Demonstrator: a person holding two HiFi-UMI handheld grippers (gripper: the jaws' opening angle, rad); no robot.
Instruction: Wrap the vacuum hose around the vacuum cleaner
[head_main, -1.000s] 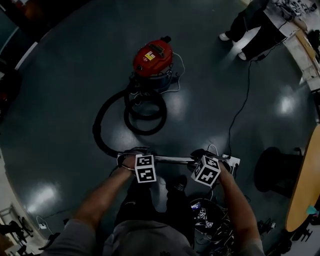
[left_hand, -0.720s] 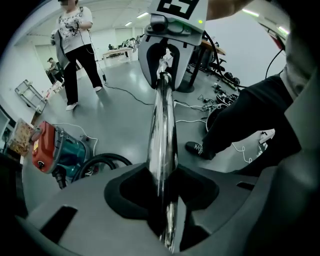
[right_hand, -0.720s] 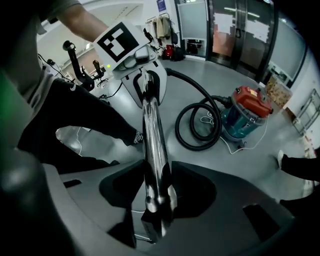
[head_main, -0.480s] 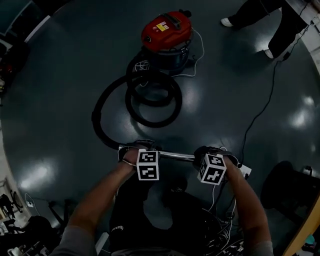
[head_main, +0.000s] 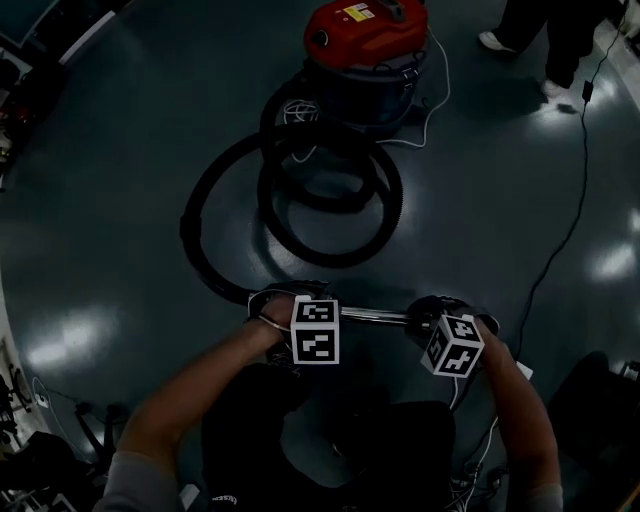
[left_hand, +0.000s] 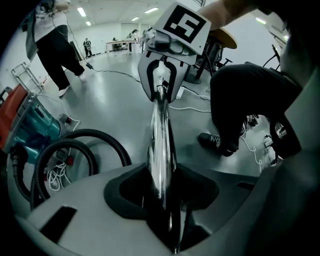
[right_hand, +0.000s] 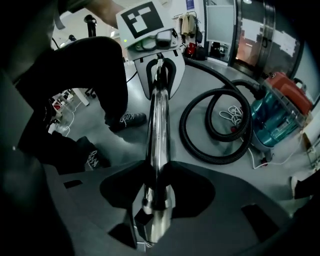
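Hose: black, ribbed, in loose loops on floor, touching the red vacuum cleaner. Judged light and springy, so it may resist coiling. Chrome wand is rigid and slick. Left gripper clamps the wand. Right gripper jaws have just been closing, with the wand gripped between them. Yellow lid label is unreadable.

Nothing readable turned up: the yellow label atop the red vacuum cleaner was too small, and white print on a shoe blurred out.
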